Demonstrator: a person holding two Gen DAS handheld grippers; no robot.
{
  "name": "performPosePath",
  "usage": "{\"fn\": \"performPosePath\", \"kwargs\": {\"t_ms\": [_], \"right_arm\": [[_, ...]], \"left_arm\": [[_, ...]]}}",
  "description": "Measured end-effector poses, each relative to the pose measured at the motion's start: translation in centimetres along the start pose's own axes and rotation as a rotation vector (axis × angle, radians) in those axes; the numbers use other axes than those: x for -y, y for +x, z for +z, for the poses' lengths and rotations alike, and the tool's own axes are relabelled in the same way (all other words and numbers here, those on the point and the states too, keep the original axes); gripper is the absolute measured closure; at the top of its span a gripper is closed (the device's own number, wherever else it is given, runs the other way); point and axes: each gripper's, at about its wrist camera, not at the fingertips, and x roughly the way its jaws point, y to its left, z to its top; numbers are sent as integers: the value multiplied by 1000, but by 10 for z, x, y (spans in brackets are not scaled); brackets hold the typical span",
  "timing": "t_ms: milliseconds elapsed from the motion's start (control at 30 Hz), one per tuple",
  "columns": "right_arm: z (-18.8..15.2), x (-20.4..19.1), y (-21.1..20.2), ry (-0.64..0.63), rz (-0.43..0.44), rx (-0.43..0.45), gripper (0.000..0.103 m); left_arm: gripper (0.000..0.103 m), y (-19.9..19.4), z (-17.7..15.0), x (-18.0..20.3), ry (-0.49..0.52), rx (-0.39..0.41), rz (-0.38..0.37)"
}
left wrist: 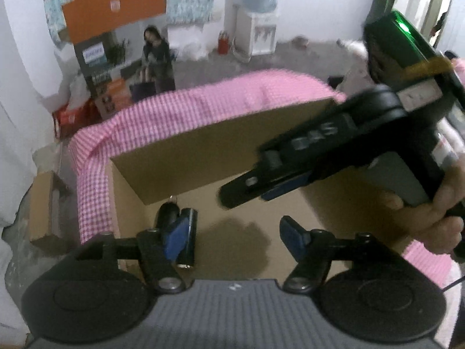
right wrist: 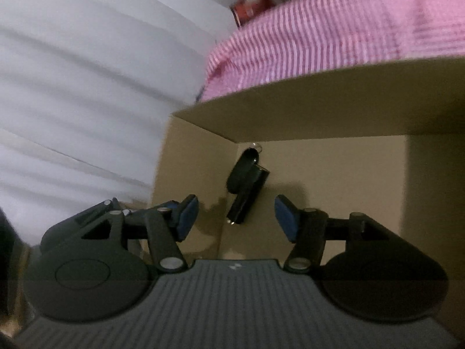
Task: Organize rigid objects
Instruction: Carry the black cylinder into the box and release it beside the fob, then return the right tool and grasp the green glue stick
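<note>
An open cardboard box (left wrist: 186, 157) sits on a pink checked cloth (left wrist: 162, 116). On its floor lie a black cylinder (left wrist: 188, 237) and a black key fob (left wrist: 168, 213) side by side near the far left corner. My left gripper (left wrist: 232, 237) is open and empty over the box, its left pad just in front of the cylinder. My right gripper (right wrist: 237, 218) is open and empty above the same cylinder (right wrist: 247, 196) and fob (right wrist: 241, 171). In the left wrist view the right gripper (left wrist: 247, 192) reaches in from the right, held by a hand.
The box (right wrist: 319, 116) has a raised far flap and side walls. Beyond the table stand printed cartons (left wrist: 98, 58), a water dispenser (left wrist: 258, 32) and a small cardboard box (left wrist: 43, 206) at the left. White fabric (right wrist: 87, 87) fills the left of the right wrist view.
</note>
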Motion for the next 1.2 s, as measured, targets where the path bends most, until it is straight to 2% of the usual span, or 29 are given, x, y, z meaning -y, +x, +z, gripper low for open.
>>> {"fn": "performPosePath", "kwargs": {"t_ms": [167, 333, 467, 567, 733, 867, 1000, 1200], "right_arm": [[-45, -12, -76, -78, -6, 156, 44], [-121, -14, -140, -130, 3, 294, 43], [-180, -11, -160, -155, -33, 357, 43], [-217, -2, -157, -152, -71, 363, 43], [-257, 18, -126, -120, -129, 323, 44], [-276, 32, -102, -107, -202, 266, 50], [-275, 38, -79, -132, -253, 217, 66], [-269, 38, -53, -184, -289, 166, 75]], "left_arm": [[24, -47, -19, 18, 19, 106, -39], [23, -86, -55, 48, 54, 186, -75], [23, -90, -88, 70, 73, 202, -136], [23, -82, -112, 88, 86, 183, -191], [25, -58, -145, 108, 100, 160, -230], [35, -44, -171, 124, 118, 115, -245], [47, -29, -187, 142, 160, 76, -260], [60, -3, -193, 156, 188, 34, -243]]}}
